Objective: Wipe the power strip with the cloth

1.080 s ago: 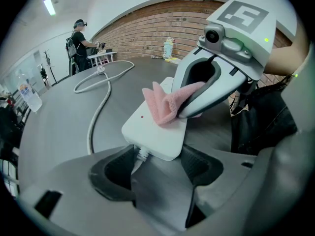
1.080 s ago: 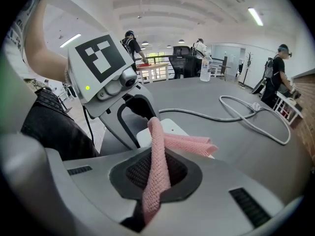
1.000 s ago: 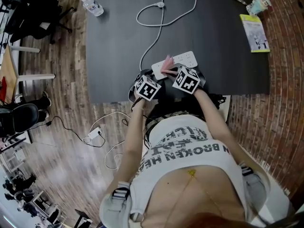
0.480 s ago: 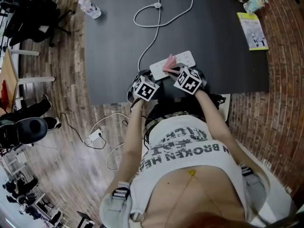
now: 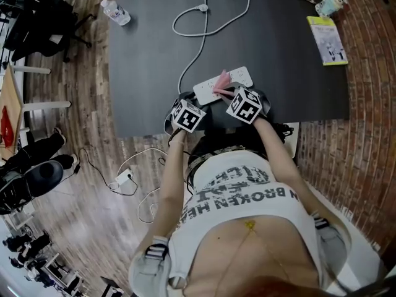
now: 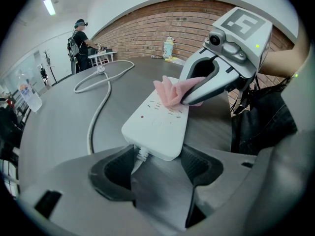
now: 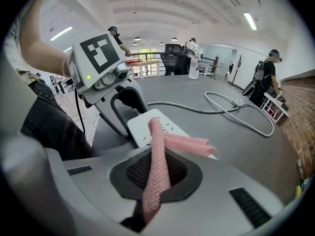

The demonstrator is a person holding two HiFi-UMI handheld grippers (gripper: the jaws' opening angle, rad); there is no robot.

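Cloth (image 5: pixel 221 80) edged along power strip (image 5: pixel 242 75) — end in left claw (image 6: pixel 157 155).

- Your left gripper (image 6: pixel 157 157): jaws clamp the power strip's (image 6: pixel 158 119) near end.
- Your right gripper (image 7: pixel 156 175): jaws pinched on the cloth (image 7: pixel 157 141).
- You hold both side by side, close together.

A pink cloth (image 7: pixel 157 156) is clamped between the jaws of the right gripper (image 7: pixel 155 181) and laid at 12 o'clock over a white power strip (image 7: pixel 141 127), whose end is straddled at 10 o'clock by the left gripper (image 7: pixel 129 117) on the grey bench (image 7: pixel 236 151).
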